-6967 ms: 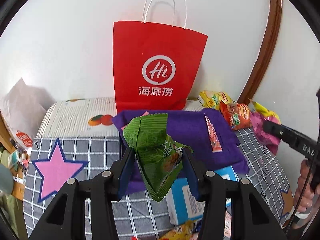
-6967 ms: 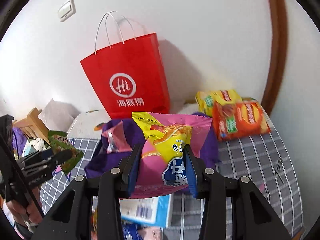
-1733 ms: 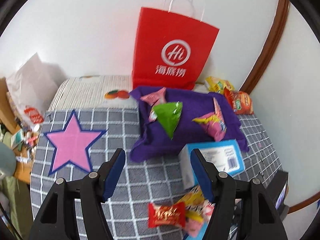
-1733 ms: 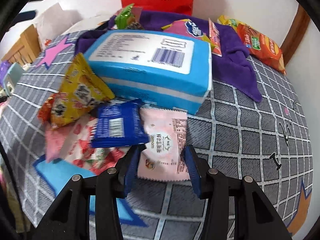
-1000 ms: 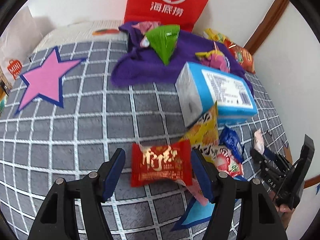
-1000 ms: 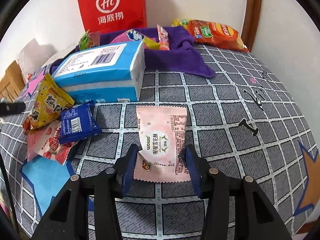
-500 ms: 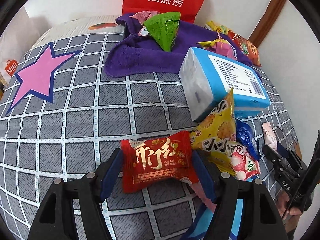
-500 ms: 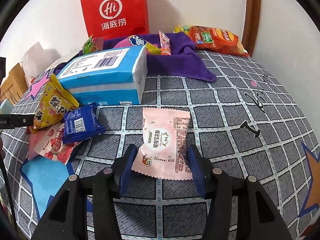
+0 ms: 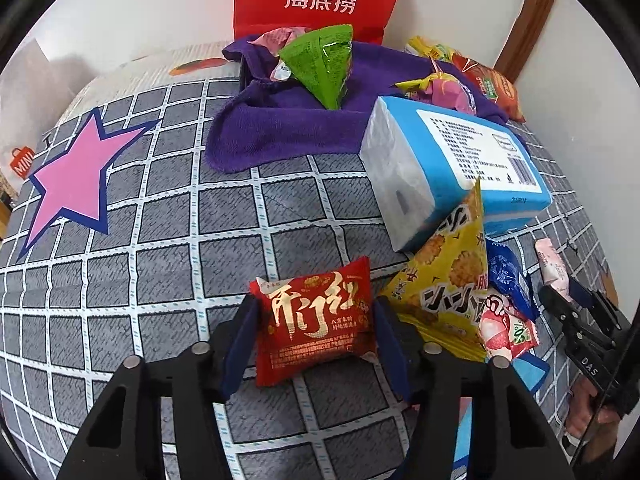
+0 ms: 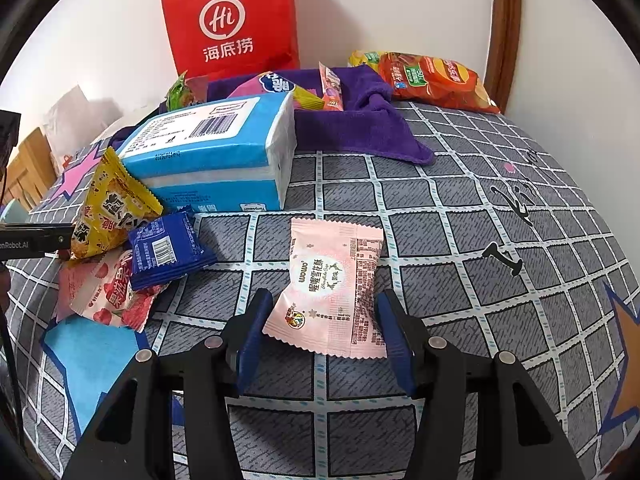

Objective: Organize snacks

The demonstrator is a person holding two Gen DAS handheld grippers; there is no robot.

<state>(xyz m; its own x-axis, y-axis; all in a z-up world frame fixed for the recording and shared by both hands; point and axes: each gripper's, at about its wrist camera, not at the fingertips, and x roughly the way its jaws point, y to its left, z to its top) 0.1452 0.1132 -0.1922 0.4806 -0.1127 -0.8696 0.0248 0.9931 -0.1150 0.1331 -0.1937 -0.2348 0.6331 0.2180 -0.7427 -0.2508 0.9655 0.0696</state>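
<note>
Left wrist view: left hand-held gripper (image 9: 314, 330) closing, seemingly gripping red snack packet (image 9: 316, 326).

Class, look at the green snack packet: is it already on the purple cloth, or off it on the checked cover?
On it: the green snack packet rests on the purple cloth.

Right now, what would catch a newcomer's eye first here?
The red bag standing against the wall, behind the purple cloth heaped with snacks. Nearer, a blue box lies on the checked cover. Each gripper straddles a packet: left gripper closing on a red packet, right gripper around a pink packet.
</note>
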